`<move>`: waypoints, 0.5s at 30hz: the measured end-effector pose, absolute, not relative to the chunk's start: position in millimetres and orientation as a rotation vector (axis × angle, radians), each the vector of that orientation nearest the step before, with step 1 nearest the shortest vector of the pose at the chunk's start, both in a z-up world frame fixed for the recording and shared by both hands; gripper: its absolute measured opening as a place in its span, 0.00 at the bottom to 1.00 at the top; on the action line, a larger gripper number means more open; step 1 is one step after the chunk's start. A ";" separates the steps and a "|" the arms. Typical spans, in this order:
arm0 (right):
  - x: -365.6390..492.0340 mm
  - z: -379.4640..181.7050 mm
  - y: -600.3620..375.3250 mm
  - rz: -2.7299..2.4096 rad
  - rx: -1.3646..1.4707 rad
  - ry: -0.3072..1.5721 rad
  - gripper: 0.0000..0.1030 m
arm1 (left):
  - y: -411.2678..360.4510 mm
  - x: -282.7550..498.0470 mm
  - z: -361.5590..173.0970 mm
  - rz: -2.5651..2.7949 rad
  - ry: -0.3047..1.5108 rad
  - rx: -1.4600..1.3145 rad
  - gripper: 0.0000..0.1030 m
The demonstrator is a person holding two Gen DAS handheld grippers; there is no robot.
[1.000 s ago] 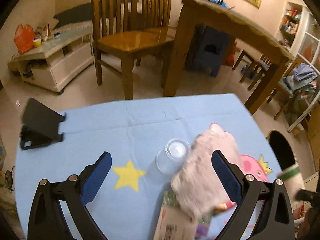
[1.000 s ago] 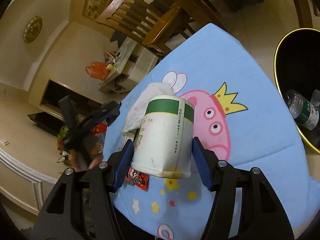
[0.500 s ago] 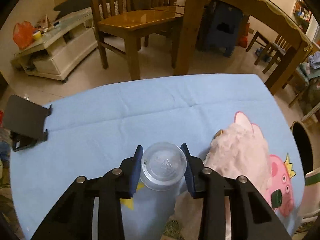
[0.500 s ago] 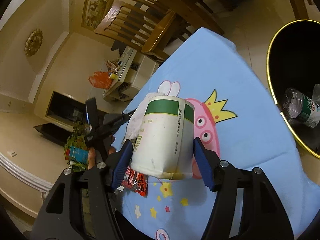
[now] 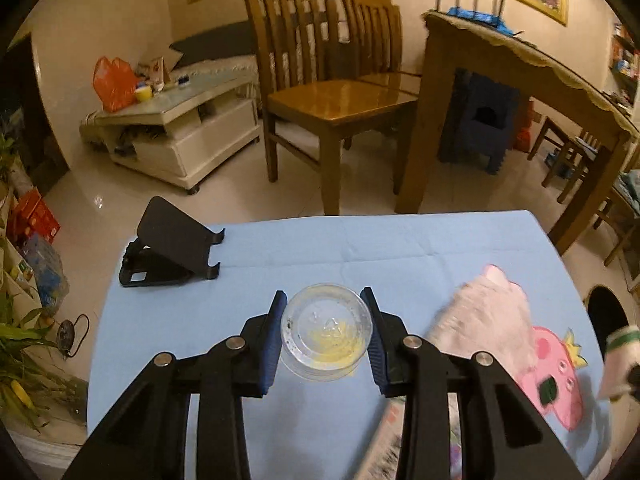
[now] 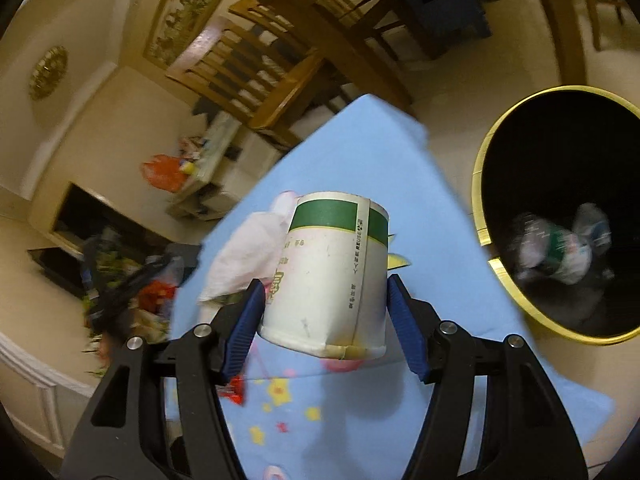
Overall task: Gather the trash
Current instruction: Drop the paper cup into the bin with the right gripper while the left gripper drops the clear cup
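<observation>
2 pieces of trash are held at once above a blue cloth (image 5: 360,248). At the lower centre of the left wrist view, a clear cup (image 5: 326,332) with yellowish residue is clamped between the blue pads of the left gripper (image 5: 325,334), its base turned toward the camera. At the centre of the right wrist view, a white paper cup (image 6: 328,276) with a green band is pinched on both sides by the right gripper (image 6: 326,304) and is tilted, clear of the cloth. The same cup is glimpsed, blurred, at the right edge of the left view.

A black bin (image 6: 480,200) with a gold rim is seen at the right of the right wrist view, beside the table edge, with a plastic bottle (image 6: 556,252) already lying inside. The step in hand is judged to be the carry of both cups to that bin, the paper cup being the nearer.

A crumpled tissue (image 5: 480,320) is left on the cloth at the right of the left view, with wrappers (image 5: 384,440) near the lower edge; a black stand (image 5: 168,248) is seen at the left. What is called for next, it is judged, is that the paper cup be brought over the bin mouth before the pads are parted, lest it drop on the rim or the floor.
</observation>
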State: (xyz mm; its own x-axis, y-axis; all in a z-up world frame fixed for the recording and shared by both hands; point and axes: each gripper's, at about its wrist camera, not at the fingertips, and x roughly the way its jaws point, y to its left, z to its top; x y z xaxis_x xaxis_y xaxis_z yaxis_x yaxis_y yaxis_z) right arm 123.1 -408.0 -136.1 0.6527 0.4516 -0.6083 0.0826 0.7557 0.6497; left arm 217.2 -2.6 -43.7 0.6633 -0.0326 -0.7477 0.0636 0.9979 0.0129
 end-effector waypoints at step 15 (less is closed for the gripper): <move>126.0 -142.7 -516.6 -0.283 0.518 0.822 0.82 | -206.8 152.6 -24.1 -0.513 0.853 0.119 0.34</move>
State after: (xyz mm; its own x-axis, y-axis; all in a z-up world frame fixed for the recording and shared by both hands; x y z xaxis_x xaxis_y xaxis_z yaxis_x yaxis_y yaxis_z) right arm 126.0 -516.6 -142.7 0.6531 -0.0417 -0.7562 0.4323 0.8403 0.3270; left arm 152.6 -206.8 -24.1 0.5448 -0.3847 -0.7451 0.4782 0.8725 -0.1008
